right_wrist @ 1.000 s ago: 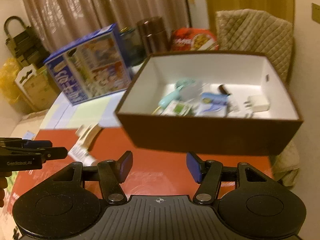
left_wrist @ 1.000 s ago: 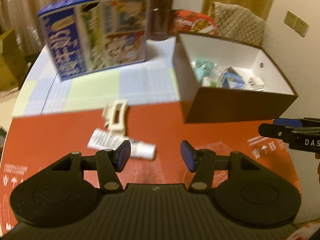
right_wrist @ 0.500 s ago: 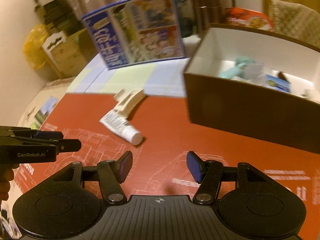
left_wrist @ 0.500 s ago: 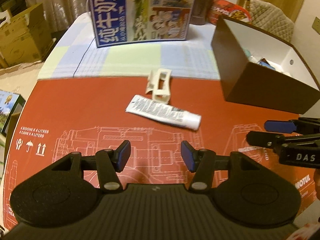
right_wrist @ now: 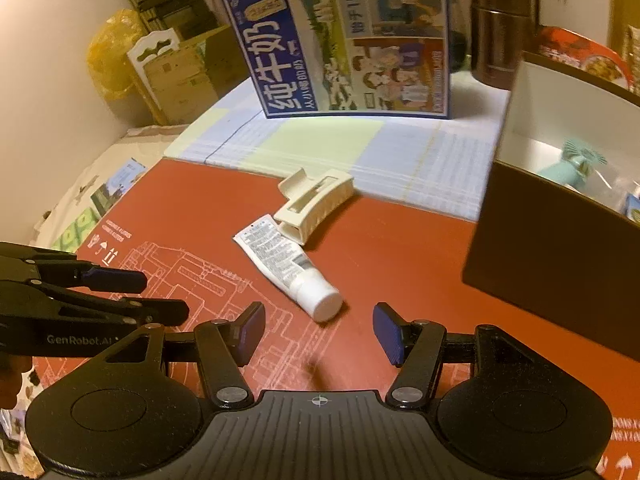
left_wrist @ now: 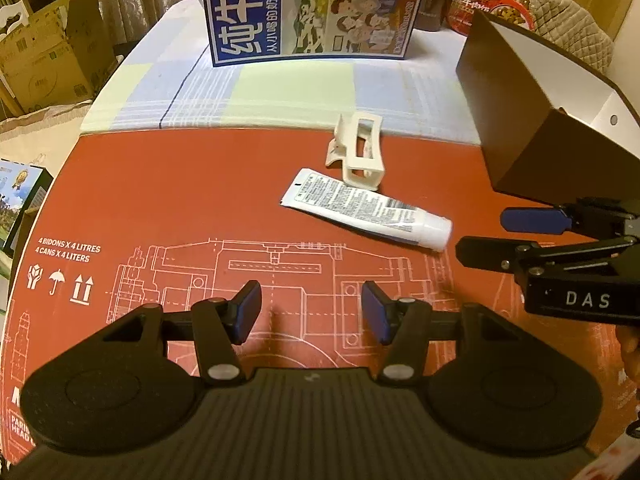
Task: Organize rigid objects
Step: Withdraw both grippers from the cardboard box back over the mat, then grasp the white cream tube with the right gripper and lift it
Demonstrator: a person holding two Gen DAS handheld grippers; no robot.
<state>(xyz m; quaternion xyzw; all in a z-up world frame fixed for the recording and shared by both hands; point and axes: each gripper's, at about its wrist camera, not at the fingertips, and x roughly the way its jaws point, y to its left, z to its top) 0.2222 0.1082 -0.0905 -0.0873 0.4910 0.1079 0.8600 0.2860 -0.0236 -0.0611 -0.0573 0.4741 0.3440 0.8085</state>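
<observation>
Box (right_wrist: 532, 248) already holds several items; 2 left out: tube (left_wrist: 366, 208) and hair clip (left_wrist: 358, 152), touching on red mat (left_wrist: 160, 200). Left gripper (left_wrist: 311, 312) and right gripper (right_wrist: 319, 332) both spread, empty, hovering.

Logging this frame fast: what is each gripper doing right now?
Left gripper: open, holding nothing.
Right gripper: open, holding nothing, with the tube just ahead.
</observation>
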